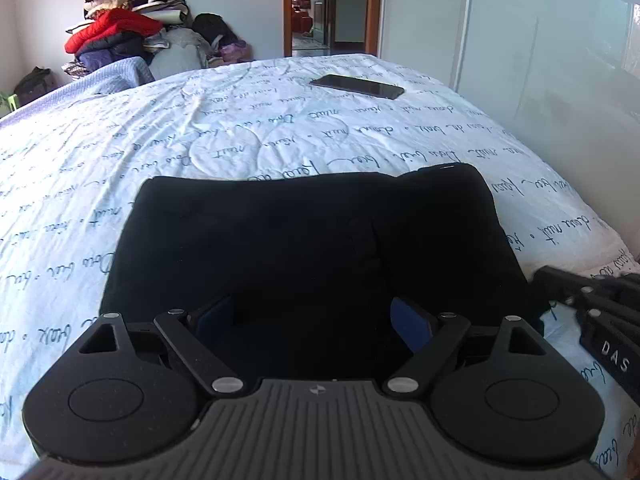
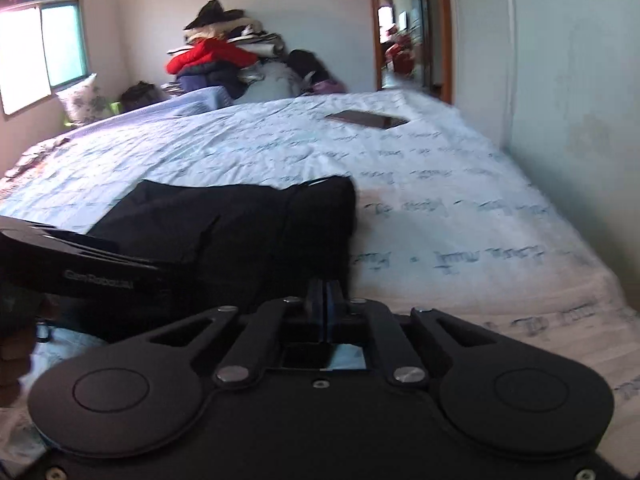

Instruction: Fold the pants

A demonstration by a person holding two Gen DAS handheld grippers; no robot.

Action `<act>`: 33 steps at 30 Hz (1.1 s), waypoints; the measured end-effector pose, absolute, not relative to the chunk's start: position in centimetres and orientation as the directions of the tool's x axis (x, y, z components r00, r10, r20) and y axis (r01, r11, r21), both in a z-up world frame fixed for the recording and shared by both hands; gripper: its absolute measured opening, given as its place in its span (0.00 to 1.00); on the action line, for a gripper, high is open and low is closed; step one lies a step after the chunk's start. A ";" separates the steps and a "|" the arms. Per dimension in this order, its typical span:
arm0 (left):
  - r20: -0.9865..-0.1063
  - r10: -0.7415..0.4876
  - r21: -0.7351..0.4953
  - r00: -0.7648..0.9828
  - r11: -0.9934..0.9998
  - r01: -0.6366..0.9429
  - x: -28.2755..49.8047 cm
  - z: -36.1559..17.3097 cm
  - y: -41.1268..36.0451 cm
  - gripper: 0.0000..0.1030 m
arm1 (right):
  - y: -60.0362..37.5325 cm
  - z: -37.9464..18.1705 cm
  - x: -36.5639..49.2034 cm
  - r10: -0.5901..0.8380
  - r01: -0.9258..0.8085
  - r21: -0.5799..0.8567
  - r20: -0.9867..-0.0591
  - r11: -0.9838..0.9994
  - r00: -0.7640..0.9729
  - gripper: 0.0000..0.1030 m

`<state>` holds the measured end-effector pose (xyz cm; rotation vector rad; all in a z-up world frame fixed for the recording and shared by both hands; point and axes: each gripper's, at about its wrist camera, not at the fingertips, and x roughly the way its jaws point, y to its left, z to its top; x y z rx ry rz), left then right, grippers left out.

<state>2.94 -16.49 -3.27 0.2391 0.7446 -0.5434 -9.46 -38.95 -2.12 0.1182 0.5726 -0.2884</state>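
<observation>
My left gripper [image 1: 316, 320] spread wide over near edge of pants [image 1: 312, 240], nothing pinched. My right gripper [image 2: 327, 300] pressed together, empty, at pants' right edge. Pants lie folded, black, on near part of bed [image 1: 200, 132]. Phone [image 1: 357, 86] far right on bed. Clothes pile [image 1: 120, 28] far left by wall.

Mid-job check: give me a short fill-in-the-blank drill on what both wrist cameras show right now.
1. The folded pants are ____ in colour.
2. The left gripper has its jaws ____.
3. The right gripper has its jaws ____, with nothing between them.
4. The flat dark object lying on the bed beyond the pants is a ____.

Missing words: black; open; shut; phone
</observation>
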 end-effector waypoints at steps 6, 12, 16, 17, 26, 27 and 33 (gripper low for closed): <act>-0.690 -0.367 0.031 0.623 0.845 0.533 2.8 -3.2 -16.4 0.85 | -39.6 -1.2 -10.9 -0.228 0.320 0.110 -0.496 0.941 0.838 0.04; -0.681 -0.356 0.052 0.640 0.848 0.527 2.3 -2.9 -16.5 0.85 | -35.9 -1.2 -7.8 -0.127 0.174 0.042 -0.518 0.984 0.846 0.08; -0.665 -0.327 0.096 0.671 0.854 0.511 2.0 -2.6 -16.1 0.85 | -35.7 -2.7 -6.9 -0.183 0.205 -0.023 -0.557 0.979 0.810 0.13; -0.660 -0.323 0.102 0.678 0.856 0.507 2.0 -2.5 -15.9 0.85 | -35.7 -2.7 -7.0 -0.202 0.223 -0.032 -0.558 0.974 0.805 0.13; -0.674 -0.292 0.091 0.679 0.879 0.468 2.8 -2.6 -14.7 0.85 | -34.1 -1.3 -7.2 -0.168 0.189 -0.017 -0.543 0.982 0.823 0.21; -0.675 -0.291 0.091 0.678 0.879 0.468 2.8 -2.6 -14.6 0.85 | -33.7 -1.8 -6.8 -0.176 0.180 -0.048 -0.559 0.983 0.810 0.22; -0.676 -0.281 0.117 0.681 0.872 0.476 2.5 -2.9 -14.1 0.89 | -33.7 -2.0 -7.0 -0.246 0.211 -0.128 -0.577 0.969 0.779 0.24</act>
